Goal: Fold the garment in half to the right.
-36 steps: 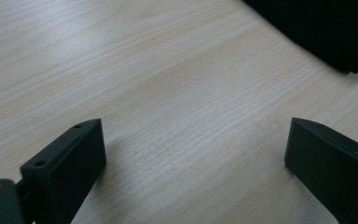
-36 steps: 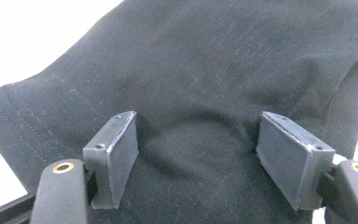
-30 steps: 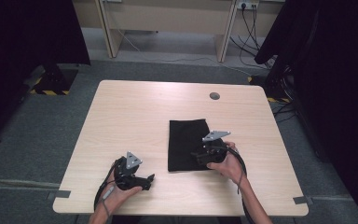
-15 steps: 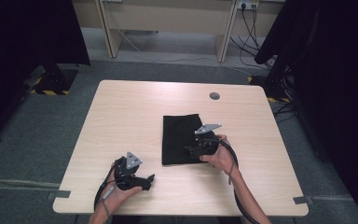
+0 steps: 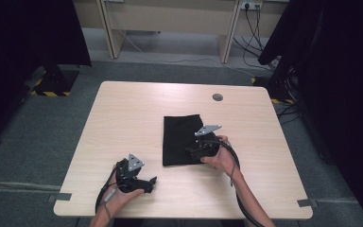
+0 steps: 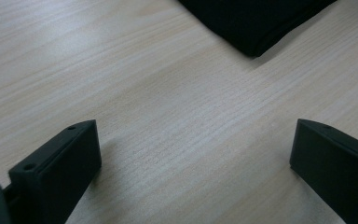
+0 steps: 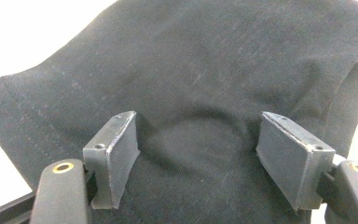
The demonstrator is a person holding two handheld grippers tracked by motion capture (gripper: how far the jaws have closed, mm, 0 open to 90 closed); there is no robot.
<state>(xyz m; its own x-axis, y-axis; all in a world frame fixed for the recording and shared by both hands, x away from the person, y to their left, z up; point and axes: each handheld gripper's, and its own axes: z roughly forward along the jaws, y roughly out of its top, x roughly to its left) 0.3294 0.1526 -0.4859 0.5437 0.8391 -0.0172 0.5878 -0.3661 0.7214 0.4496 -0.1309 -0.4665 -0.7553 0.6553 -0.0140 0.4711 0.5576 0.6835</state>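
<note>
Cloth (image 5: 182,138) lies lengthwise away from person — right gripper (image 7: 198,156) wide open over it.

A: Quick tally, what's on the table (image 5: 123,118)?

B: One table, pale wood, and one black cloth (image 5: 179,135) folded on it, also seen in the left gripper view (image 6: 256,23) and the right gripper view (image 7: 205,70).

A: Grippers?

B: Two: left gripper (image 5: 144,182), right gripper (image 5: 194,150). Two jaws apiece, four in all. Two grey plates, one on each.

A: Hands?

B: Two, one per gripper. And one round grommet (image 5: 217,97) in the tabletop.
</note>
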